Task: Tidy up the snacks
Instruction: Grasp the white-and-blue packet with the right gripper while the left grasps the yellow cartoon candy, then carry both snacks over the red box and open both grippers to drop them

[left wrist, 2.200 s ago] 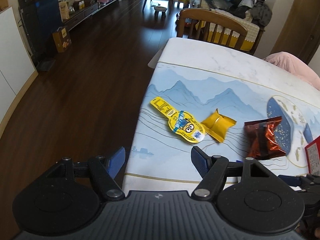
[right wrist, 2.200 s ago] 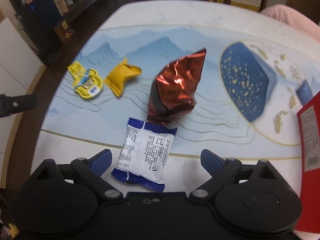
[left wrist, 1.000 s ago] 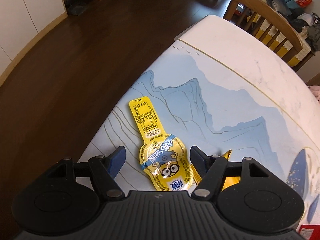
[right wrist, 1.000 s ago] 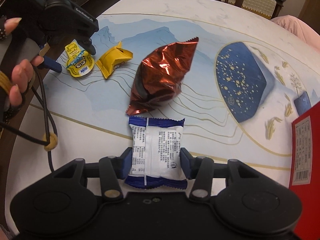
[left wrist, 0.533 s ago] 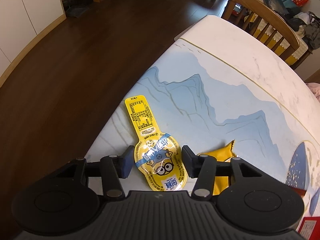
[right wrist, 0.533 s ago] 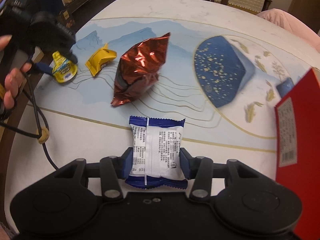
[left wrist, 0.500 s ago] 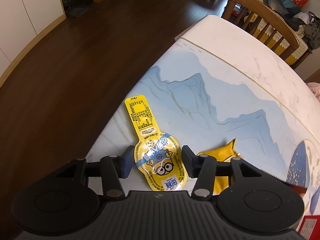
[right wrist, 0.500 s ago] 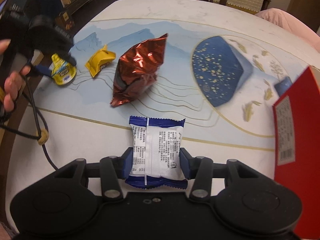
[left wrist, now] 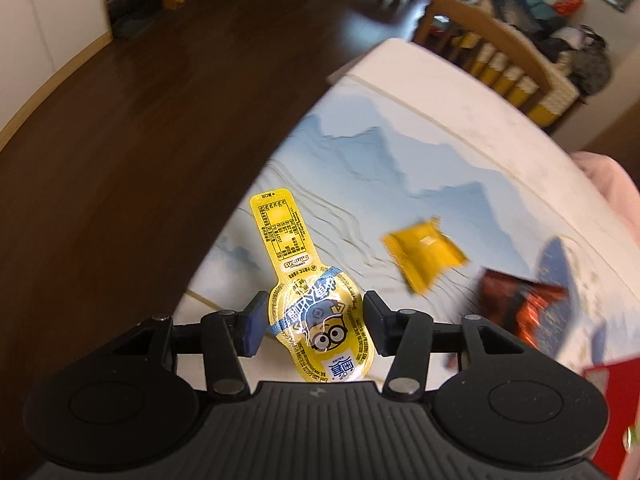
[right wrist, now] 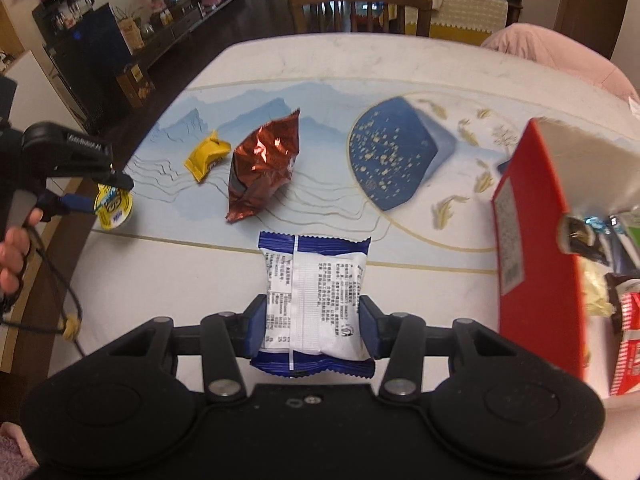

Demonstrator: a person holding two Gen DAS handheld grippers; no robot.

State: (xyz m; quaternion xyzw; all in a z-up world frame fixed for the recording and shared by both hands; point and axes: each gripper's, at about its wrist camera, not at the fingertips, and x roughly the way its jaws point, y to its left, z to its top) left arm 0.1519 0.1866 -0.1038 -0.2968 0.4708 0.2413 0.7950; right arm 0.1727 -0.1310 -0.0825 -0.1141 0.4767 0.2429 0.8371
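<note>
Two snacks are held at once: a yellow cartoon-face pouch (left wrist: 320, 320) is clamped between the jaws of the left gripper (left wrist: 314, 322), and a white-and-blue packet (right wrist: 314, 300) is pinched between the jaws of the right gripper (right wrist: 312, 326). Beyond the right jaws, a small yellow packet (right wrist: 207, 155) and a red foil bag (right wrist: 262, 168) are left lying on the worktop (right wrist: 160, 280). The red box (right wrist: 532, 248) to their right (some snacks already inside) is judged the destination; sorting appears partly done.

Foil bag (right wrist: 262, 170) mid-table (right wrist: 360, 56), small wrapped sweet (right wrist: 207, 155) just left, box (right wrist: 536, 248) (snacks inside) far right.
</note>
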